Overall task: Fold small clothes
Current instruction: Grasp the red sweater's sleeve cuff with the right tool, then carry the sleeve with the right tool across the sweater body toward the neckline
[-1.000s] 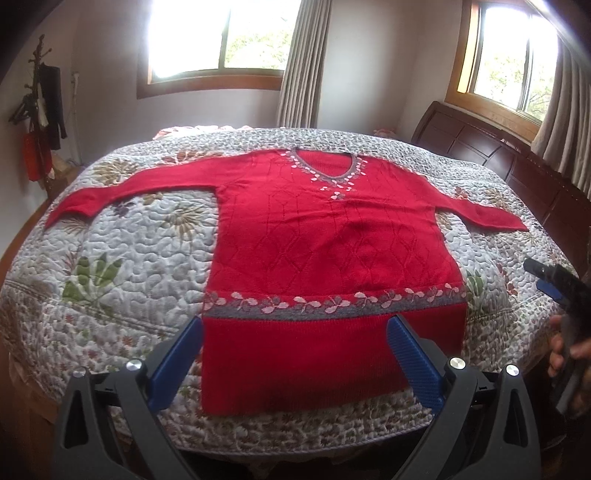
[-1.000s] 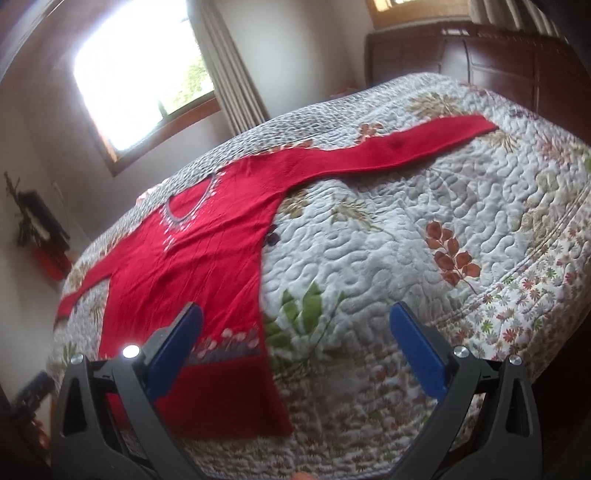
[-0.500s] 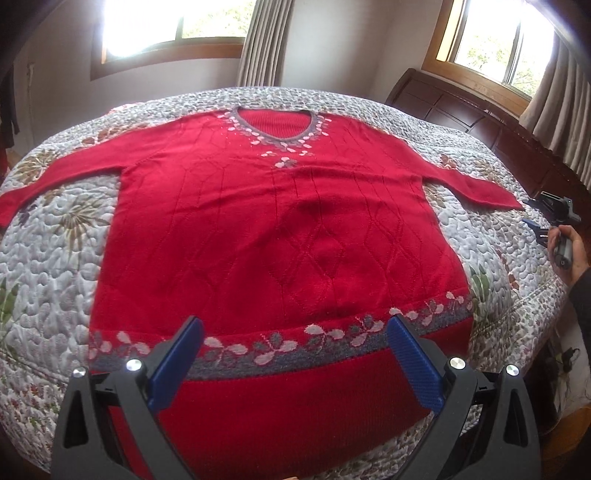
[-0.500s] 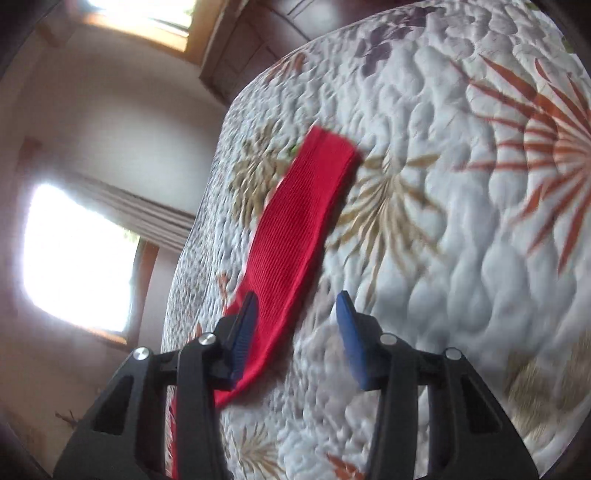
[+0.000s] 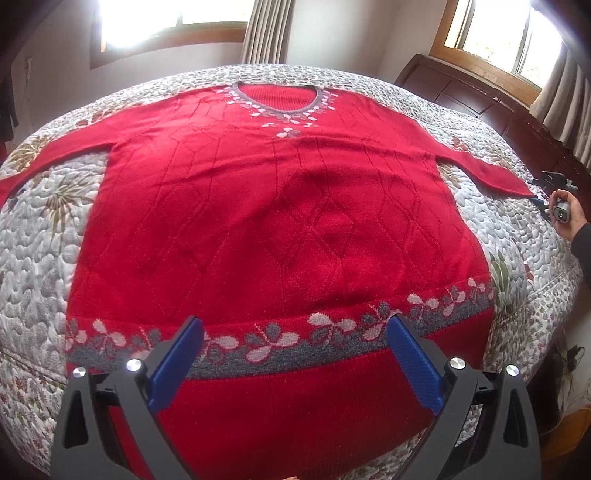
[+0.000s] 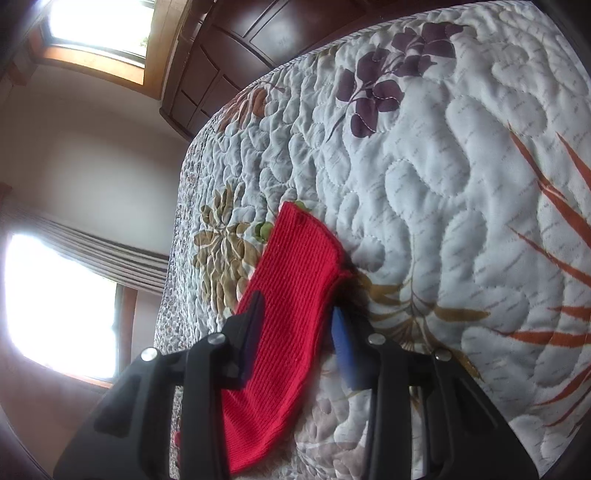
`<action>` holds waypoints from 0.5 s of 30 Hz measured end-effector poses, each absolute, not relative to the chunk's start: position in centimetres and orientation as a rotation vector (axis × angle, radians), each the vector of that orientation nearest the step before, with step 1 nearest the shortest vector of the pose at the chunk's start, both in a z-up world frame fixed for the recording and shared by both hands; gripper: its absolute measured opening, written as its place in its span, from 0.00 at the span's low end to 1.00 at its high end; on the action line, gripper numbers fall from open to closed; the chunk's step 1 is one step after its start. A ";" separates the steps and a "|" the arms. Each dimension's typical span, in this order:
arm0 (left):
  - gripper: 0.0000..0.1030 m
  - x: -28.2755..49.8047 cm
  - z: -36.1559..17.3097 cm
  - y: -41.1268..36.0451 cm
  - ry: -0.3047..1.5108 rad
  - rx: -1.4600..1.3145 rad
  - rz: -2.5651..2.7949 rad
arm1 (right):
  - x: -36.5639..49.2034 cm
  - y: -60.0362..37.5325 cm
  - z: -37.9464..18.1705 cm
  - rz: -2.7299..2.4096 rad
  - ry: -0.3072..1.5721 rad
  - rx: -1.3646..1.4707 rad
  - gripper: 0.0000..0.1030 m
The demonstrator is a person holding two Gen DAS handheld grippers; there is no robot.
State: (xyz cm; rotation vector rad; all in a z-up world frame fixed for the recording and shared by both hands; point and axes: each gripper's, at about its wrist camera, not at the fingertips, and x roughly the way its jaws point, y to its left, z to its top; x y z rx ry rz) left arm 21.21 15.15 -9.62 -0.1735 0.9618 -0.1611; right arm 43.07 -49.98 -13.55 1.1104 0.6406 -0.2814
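Observation:
A red knit sweater (image 5: pixel 280 206) with a grey flowered band lies flat, face up, on the quilted bed (image 5: pixel 44 236), both sleeves spread out. My left gripper (image 5: pixel 295 354) hovers open over the hem, with nothing between its fingers. The right sleeve's cuff (image 6: pixel 295 266) lies between the fingers of my right gripper (image 6: pixel 297 321). That gripper is turned on its side and narrowed to about the sleeve's width, one finger at each edge. The cuff's right edge curls up by the blue pad (image 6: pixel 341 343). In the left wrist view a hand (image 5: pixel 565 218) holds that gripper at the sleeve's end.
A dark wooden headboard (image 5: pixel 480 92) runs along the bed's right side, also in the right wrist view (image 6: pixel 229 55). Bright windows with curtains (image 5: pixel 266 29) stand behind. The quilt (image 6: pixel 443 184) drops off at the near and right edges.
My left gripper has stayed open and drifted slightly over the hem. My right gripper has slid forward along the cuff, its fingers a little closer together, and the cuff's edge has curled up.

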 end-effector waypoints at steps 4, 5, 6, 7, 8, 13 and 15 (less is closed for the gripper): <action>0.96 21.0 -10.0 16.9 0.999 -0.267 -0.211 | 44.0 -49.2 -12.8 -0.281 0.668 1.022 0.04; 0.96 21.1 -10.4 17.7 1.020 -0.334 -0.238 | 44.3 -48.7 -12.1 -0.272 0.659 0.998 0.04; 0.96 21.0 -10.6 18.4 1.033 -0.395 -0.256 | 44.4 -48.0 -11.3 -0.256 0.649 0.973 0.04; 0.96 20.9 -10.9 19.2 1.040 -0.447 -0.267 | 44.6 -47.0 -10.2 -0.243 0.642 0.939 0.04; 0.96 20.8 -11.0 19.6 1.037 -0.462 -0.276 | 44.8 -45.8 -9.1 -0.227 0.635 0.894 0.04; 0.96 19.3 -9.8 19.9 0.963 -0.336 -0.186 | 45.6 -37.6 -2.6 -0.129 0.588 0.647 0.04; 0.96 18.9 -9.5 20.0 0.929 -0.326 -0.186 | 46.1 -34.2 -0.2 -0.084 0.579 0.570 0.04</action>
